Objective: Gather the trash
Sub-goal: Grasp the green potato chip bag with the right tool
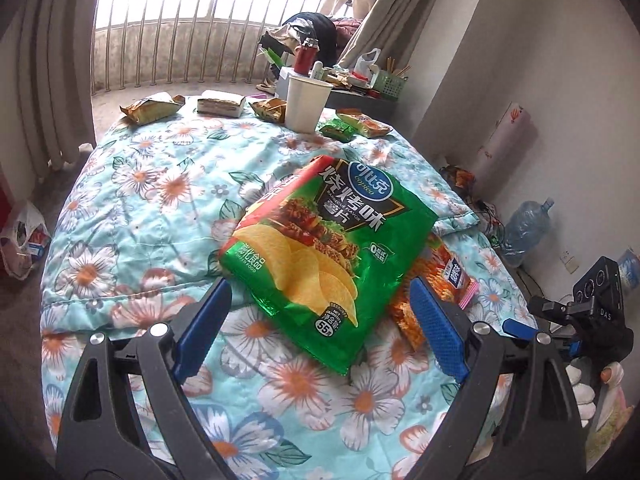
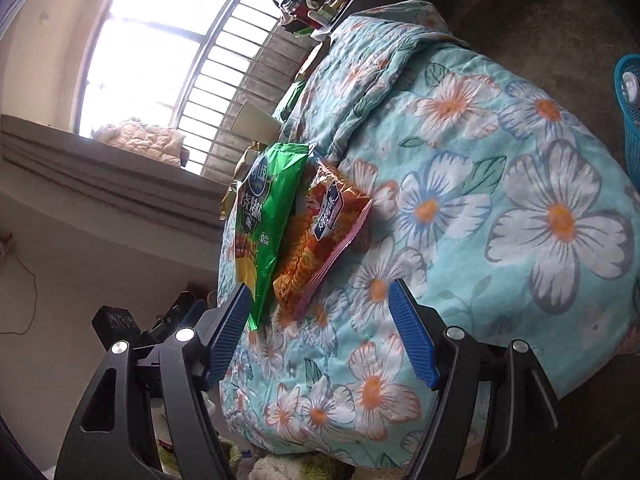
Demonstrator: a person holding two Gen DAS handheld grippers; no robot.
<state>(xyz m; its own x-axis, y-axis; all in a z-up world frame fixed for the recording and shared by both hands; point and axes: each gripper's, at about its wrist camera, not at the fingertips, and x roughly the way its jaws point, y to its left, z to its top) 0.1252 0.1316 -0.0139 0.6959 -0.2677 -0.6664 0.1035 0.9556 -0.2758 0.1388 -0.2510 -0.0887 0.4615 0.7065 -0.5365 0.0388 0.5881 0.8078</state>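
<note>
A green crisp bag lies on the floral quilt, partly over an orange snack packet. My left gripper is open, its blue pads either side of the bag's near end. In the right wrist view the green bag and orange packet lie ahead. My right gripper is open and empty, just short of them. The right gripper also shows in the left wrist view at the right edge. A white paper cup and several small wrappers sit at the quilt's far end.
A white box lies near the cup. A cluttered side table stands beyond the bed. A water bottle stands on the floor by the right wall. A blue basket stands on the floor beside the bed.
</note>
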